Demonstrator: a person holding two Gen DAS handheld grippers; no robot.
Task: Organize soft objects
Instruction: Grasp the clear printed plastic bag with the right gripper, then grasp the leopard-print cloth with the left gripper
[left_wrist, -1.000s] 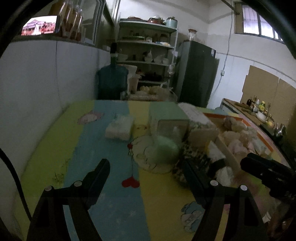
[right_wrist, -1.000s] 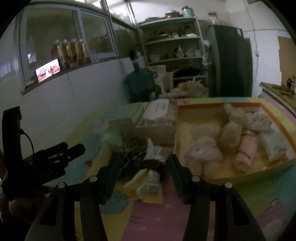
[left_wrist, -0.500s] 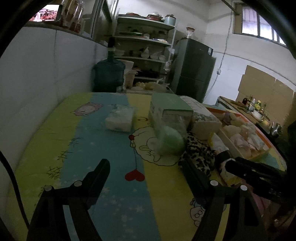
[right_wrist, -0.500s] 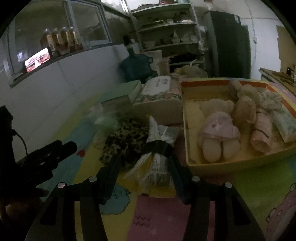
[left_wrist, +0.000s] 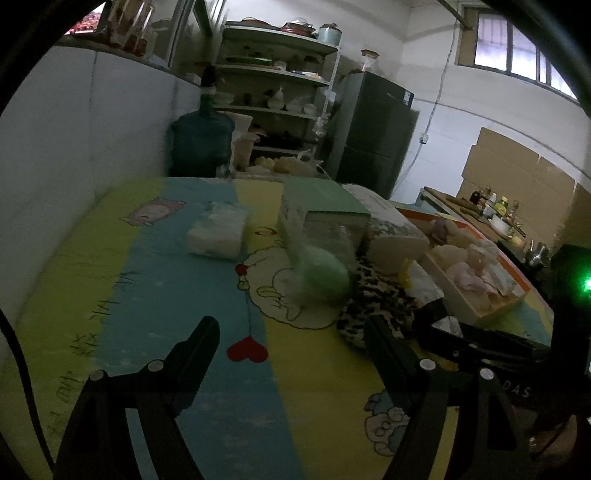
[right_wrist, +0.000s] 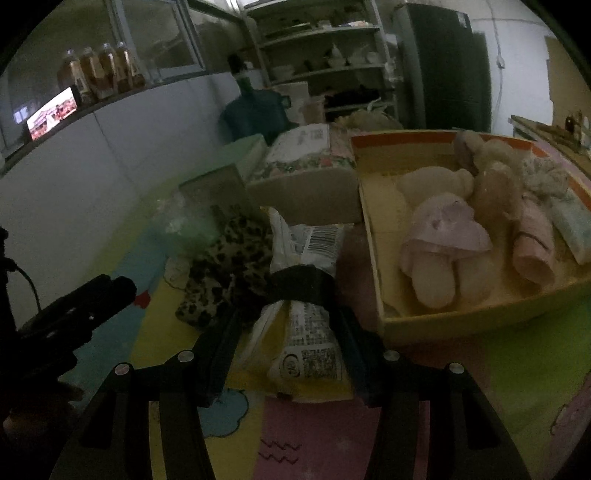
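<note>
The right gripper (right_wrist: 284, 314) has dropped closer, its half-open jaws now either side of the yellow snack packet (right_wrist: 301, 332) on the counter beside the box (right_wrist: 373, 236), apparently not yet clamped, while the left gripper (left_wrist: 288, 332) hangs wide open.

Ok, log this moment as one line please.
left hand-held gripper: open, empty | right hand-held gripper: straddling yellow packet | box: holds soft toys
</note>
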